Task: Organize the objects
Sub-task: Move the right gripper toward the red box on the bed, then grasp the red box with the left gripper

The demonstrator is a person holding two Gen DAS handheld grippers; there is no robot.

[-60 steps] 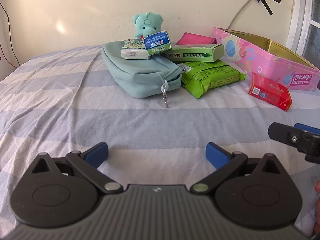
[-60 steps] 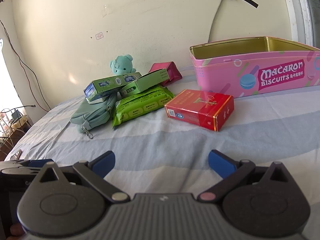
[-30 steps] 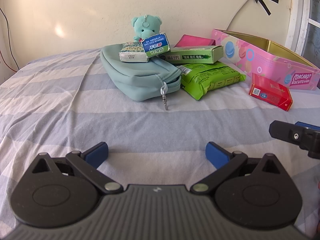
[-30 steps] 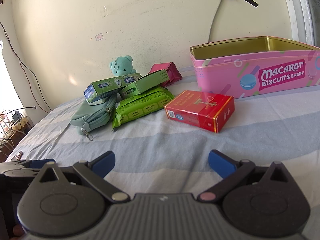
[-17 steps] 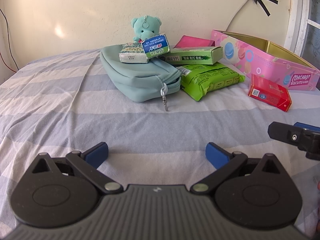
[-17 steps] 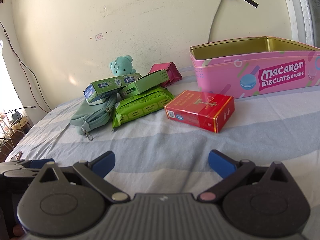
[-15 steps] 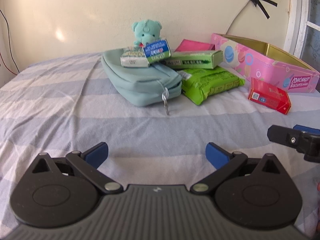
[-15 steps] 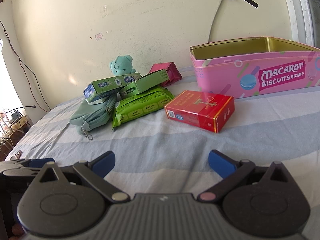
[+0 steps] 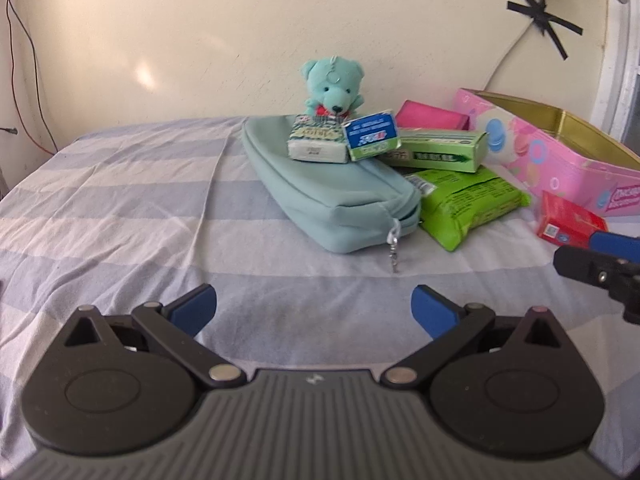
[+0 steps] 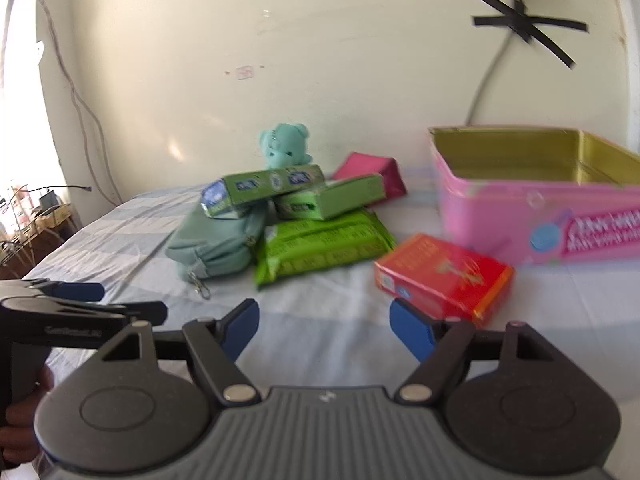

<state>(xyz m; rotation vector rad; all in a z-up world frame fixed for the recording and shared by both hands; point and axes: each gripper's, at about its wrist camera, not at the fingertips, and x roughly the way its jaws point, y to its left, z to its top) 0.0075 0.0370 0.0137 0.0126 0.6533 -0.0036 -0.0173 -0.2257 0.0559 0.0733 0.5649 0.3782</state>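
A pile lies on the striped bedsheet: a teal pouch (image 9: 340, 200) with a tissue pack (image 9: 318, 144) and a small blue-green box (image 9: 372, 134) on top, and a teal teddy bear (image 9: 332, 86) behind. Right of it are a green box (image 9: 436, 154), a green snack packet (image 9: 468, 204) and a magenta packet (image 9: 432, 116). A red box (image 10: 444, 276) lies in front of the open pink biscuit tin (image 10: 540, 216). My left gripper (image 9: 314, 308) is open over bare sheet, short of the pouch. My right gripper (image 10: 326, 330) has its jaws closing on nothing, just short of the red box.
The cream wall stands close behind the pile, with a cable taped to it with black tape (image 10: 524, 28). A window frame (image 9: 616, 60) borders the right side. Furniture and cables (image 10: 36, 216) sit beyond the bed's left edge. Bare sheet (image 9: 120, 208) lies left of the pouch.
The right gripper's jaws have narrowed and its view has rolled and lifted, bringing the red box and tin closer. The left gripper has moved toward the pile.
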